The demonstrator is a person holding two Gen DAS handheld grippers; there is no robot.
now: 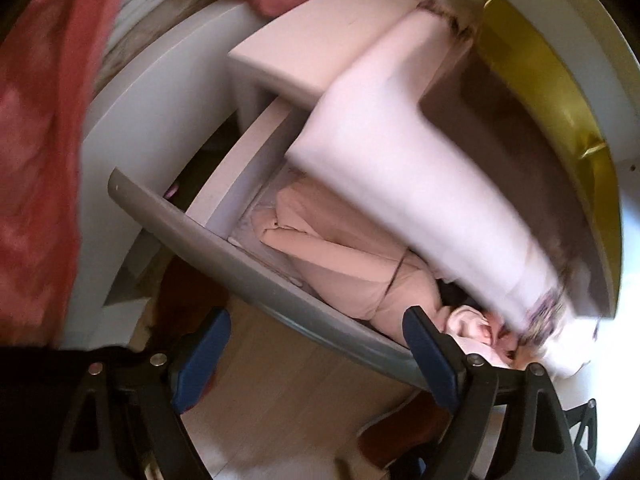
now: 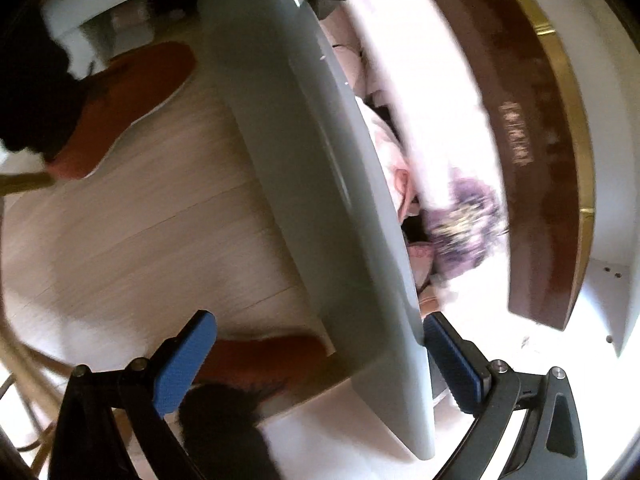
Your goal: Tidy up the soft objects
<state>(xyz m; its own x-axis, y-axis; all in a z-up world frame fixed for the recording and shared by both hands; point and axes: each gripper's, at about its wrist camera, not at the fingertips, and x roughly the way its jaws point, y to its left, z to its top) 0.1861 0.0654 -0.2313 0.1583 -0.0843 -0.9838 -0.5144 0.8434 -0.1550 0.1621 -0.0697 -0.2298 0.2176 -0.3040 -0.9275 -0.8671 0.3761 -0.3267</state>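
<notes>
A pale pink folded cloth with purple flowered trim hangs blurred over the open drawer, free of both grippers. In the right wrist view the same cloth shows its flowered end low by the drawer's inner edge. A peach garment lies folded inside the drawer. My left gripper is open above the grey drawer front, with nothing between its blue pads. My right gripper is open too, its fingers straddling the drawer front without pressing on it.
A coral fabric fills the left side. The white cabinet top sits above the drawer. A brown panel with gold trim runs behind. Pale wood floor with reddish-brown shapes lies below.
</notes>
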